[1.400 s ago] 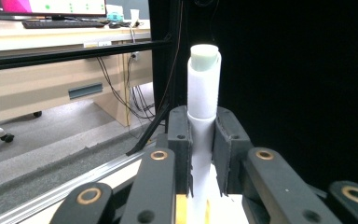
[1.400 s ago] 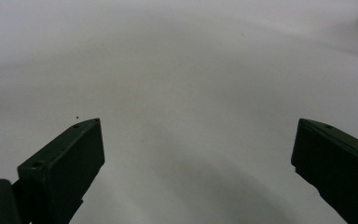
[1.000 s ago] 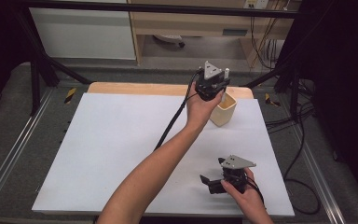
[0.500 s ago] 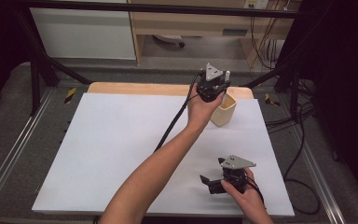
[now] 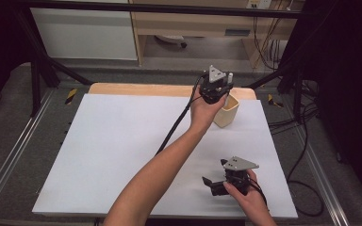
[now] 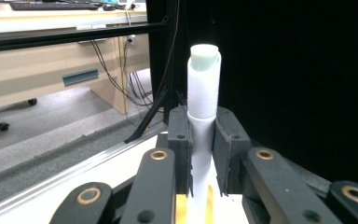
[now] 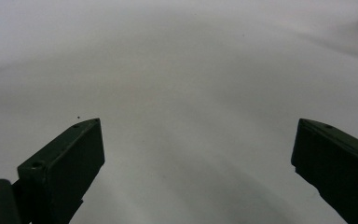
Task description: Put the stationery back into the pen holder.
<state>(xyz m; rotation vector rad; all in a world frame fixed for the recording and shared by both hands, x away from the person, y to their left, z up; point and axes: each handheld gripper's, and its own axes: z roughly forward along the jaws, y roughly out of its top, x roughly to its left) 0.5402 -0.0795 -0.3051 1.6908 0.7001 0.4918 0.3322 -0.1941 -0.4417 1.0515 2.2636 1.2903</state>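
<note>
The white tube [image 6: 204, 88] stood upright, clamped in the left gripper [image 5: 215, 87] just above the beige cup [image 5: 227, 113] at the bench's [image 5: 113, 141] far edge. Carrying seemed underway; next, probably lowering it into the cup. Well nearer than the cup, the right gripper [image 5: 212, 184] rested, jaws apart, empty.

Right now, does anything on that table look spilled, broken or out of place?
Nothing stands out. The left gripper holds a white marker upright above the beige cup, the right gripper rests open over the clean white table.
</note>
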